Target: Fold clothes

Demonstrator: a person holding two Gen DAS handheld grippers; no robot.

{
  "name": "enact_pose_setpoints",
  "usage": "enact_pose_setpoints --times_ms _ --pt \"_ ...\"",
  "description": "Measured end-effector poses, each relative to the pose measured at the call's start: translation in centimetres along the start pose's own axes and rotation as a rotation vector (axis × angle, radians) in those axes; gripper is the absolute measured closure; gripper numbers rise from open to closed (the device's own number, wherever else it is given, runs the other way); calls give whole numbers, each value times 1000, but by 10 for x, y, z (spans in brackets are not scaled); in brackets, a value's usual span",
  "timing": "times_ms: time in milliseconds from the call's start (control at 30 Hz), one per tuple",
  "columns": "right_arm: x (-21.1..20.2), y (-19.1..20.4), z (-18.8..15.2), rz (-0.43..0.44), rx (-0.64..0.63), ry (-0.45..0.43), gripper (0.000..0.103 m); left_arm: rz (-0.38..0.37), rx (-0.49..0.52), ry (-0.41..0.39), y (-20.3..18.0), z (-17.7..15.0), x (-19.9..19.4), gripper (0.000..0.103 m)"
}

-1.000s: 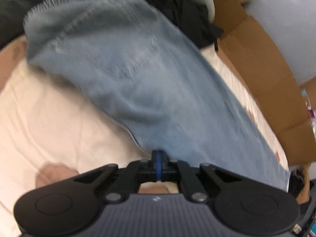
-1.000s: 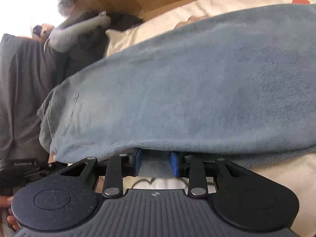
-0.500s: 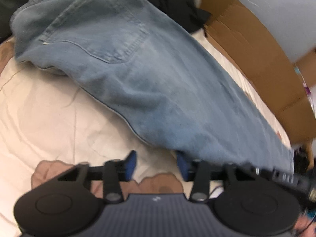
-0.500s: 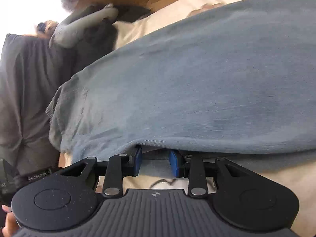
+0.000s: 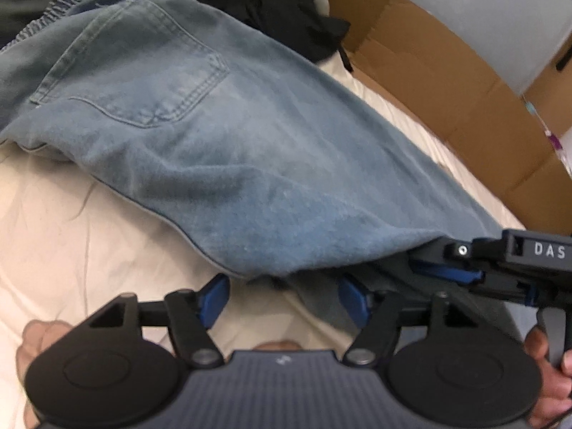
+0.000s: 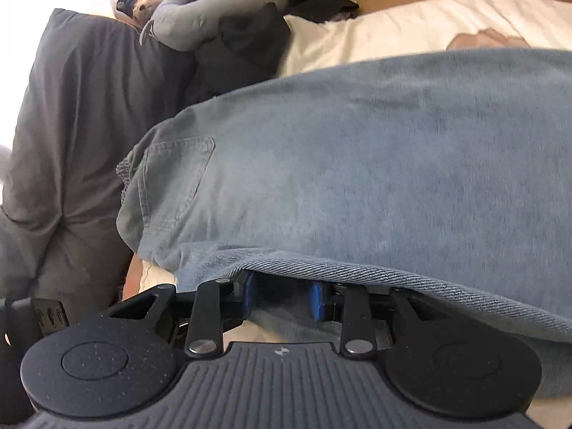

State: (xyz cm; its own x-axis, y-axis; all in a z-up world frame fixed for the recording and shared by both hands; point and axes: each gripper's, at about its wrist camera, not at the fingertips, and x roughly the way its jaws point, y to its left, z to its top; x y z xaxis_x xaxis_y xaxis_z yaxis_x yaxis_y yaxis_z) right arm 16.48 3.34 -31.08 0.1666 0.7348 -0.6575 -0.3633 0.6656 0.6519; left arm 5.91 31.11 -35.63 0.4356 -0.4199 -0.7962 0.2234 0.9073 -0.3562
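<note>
Light blue jeans (image 5: 250, 143) lie across the cream bed sheet (image 5: 71, 232), back pocket up and waistband at the far left. My left gripper (image 5: 284, 298) is open, its blue pads just short of the folded denim edge and holding nothing. In the left wrist view my right gripper (image 5: 443, 271) reaches in from the right under the same edge. In the right wrist view the jeans (image 6: 357, 161) fill the frame and their hem drapes over my right gripper (image 6: 282, 296), which has denim between its narrowly spaced pads.
Flattened cardboard (image 5: 447, 71) lines the far side of the bed. Dark clothes (image 5: 279, 7) are heaped beyond the waistband. A grey pillow (image 6: 71, 125) and a grey garment (image 6: 214, 18) lie at the left. A hand (image 5: 543, 354) holds the right gripper's handle.
My left gripper was shut on the denim edge, then opened and let it go. The jeans settled flatter on the sheet. The right gripper kept its hold and came nearer the left.
</note>
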Motion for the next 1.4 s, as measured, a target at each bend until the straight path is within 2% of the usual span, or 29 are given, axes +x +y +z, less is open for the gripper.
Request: enact_pose_setpoints --times_ms 100,267,400,467,500,533,600,633,1000,1167,1267,1400 --pt "0 2 5 -3 -1 -10 71 -14 -23 -33 -1 5 2 26" --pt "-1 4 11 -9 -1 -24 71 59 -45 -86 -2 14 6 26" --pt "-1 5 12 -10 4 -30 71 59 -121 -110 11 15 8 27" --pt "0 4 12 -8 13 -35 71 38 -168 -99 16 13 14 32" --pt "0 4 12 -8 17 -37 71 33 -185 -96 18 11 17 40" --pt "0 3 12 -7 21 -38 71 27 -201 -92 21 10 19 56" --pt "-1 4 11 -11 19 -37 71 21 -224 -84 26 7 18 75" --pt "-2 4 11 -15 16 -35 71 16 -221 -78 27 7 14 78" --pt "-8 -8 -14 -66 32 -7 70 8 -83 37 30 15 -22 86" --pt "-8 -11 -27 -129 11 27 70 32 -26 108 31 13 -20 88" --pt "-14 -21 -36 -155 50 26 70 49 8 133 32 10 -15 88" --pt "-26 -33 -47 -175 108 10 69 13 -66 139 39 15 -18 88"
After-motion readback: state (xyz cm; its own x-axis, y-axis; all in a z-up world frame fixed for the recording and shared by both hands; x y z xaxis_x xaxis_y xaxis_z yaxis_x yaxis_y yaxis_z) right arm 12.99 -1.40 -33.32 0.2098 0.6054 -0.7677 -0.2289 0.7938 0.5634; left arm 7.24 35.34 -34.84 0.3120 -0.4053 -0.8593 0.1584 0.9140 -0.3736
